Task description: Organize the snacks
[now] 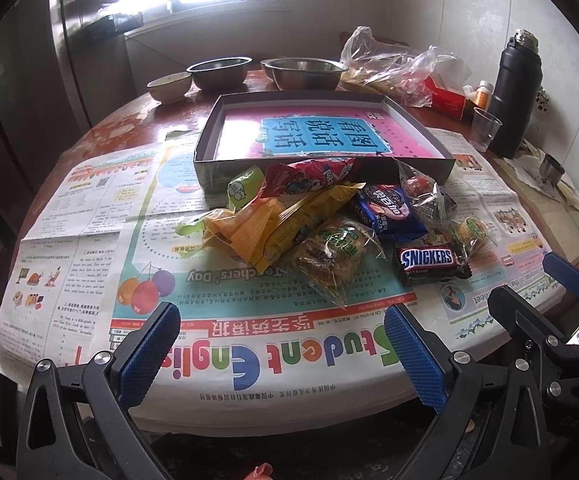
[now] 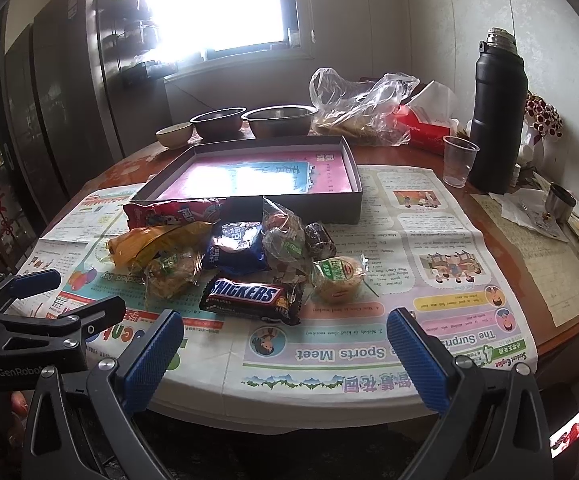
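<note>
Ahead, Snickers bar (image 2: 254, 295) near spread right claw (image 2: 283, 354), untouched.

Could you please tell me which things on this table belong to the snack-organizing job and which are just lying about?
Belong to the job:
Snickers bar
blue Oreo pack
yellow snack bag
red snack bag
round pastry
shallow box

Just lying about:
steel bowls
black thermos
plastic cup
clear plastic bag
newspaper
</note>
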`<state>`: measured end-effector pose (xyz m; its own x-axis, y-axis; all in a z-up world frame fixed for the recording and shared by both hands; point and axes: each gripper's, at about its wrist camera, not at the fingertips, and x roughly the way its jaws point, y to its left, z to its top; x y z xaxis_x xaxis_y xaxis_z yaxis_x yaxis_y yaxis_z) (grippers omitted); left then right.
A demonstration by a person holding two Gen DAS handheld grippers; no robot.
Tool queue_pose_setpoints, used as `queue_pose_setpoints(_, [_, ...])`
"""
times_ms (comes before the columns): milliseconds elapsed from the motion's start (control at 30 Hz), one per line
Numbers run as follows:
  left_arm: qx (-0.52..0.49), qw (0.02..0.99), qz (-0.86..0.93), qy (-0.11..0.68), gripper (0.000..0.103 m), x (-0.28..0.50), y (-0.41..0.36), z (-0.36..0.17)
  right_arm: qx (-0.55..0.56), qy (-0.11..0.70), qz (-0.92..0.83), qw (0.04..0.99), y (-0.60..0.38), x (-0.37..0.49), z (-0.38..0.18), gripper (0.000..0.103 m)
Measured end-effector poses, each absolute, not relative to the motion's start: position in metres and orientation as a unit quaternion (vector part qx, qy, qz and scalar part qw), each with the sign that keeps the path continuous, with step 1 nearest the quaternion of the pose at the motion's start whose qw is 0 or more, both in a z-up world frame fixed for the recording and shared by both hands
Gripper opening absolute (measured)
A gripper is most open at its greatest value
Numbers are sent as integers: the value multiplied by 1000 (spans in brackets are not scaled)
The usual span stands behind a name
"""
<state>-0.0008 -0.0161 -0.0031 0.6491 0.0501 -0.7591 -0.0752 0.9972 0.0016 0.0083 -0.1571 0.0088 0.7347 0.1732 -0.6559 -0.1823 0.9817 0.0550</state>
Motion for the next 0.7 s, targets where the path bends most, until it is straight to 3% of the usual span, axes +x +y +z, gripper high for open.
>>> queue_pose_setpoints(700, [-11, 906, 35, 422, 102, 1, -18, -5, -5, 353, 98, 931, -158, 10, 6, 102])
